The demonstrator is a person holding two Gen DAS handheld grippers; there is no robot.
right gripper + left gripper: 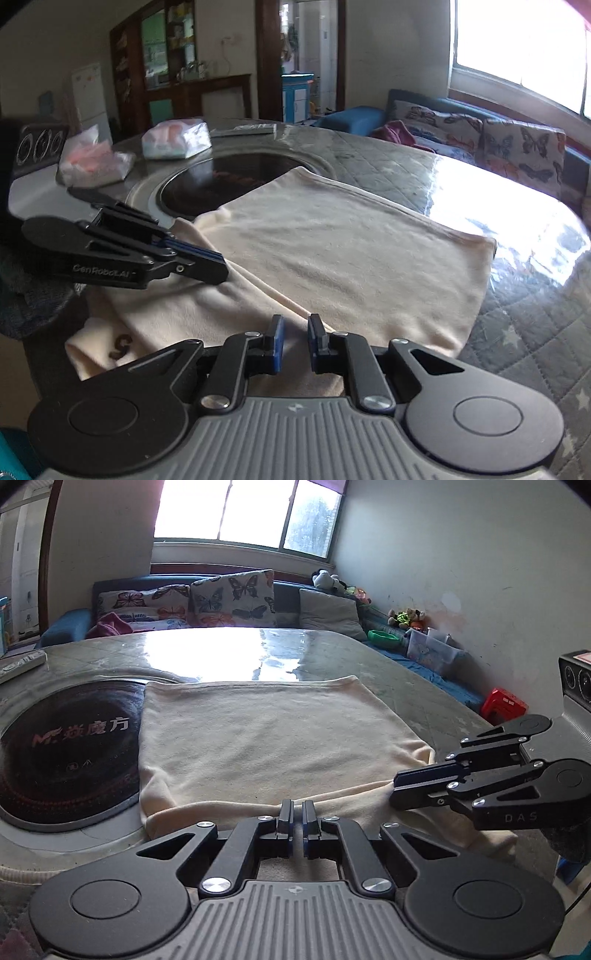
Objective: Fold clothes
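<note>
Two grippers, one cream garment (273, 738), and I'm somewhere mid-fold as far as I can judge. The cloth lies flat on the round table (406, 672), its left edge lapping over the dark induction hob (66, 753) set in the middle. The far part looks like a neat rectangle with a doubled layer: there's a fold line running across the near side, and more fabric spills toward me past it, a bit rumpled. In the right wrist view a dark letter-like mark sits on that loose near bit.

My left gripper (298, 814) is down at the near fold edge with its jaws nearly pressed together. It looks like it's pinching the fabric, but the gap is so thin I can't swear cloth is in there. My right gripper (295, 332) has its jaws slightly spread, hovering over the near cloth; in the left view its tips sit right at the garment's right-hand fold edge, and I can't tell if they're gripping.

So: at least one fold seems in place, the loose near flap is unfolded, and the whole thing needs at least another fold to be compact. Plastic bags (173, 138) at the far left stay out of it.
</note>
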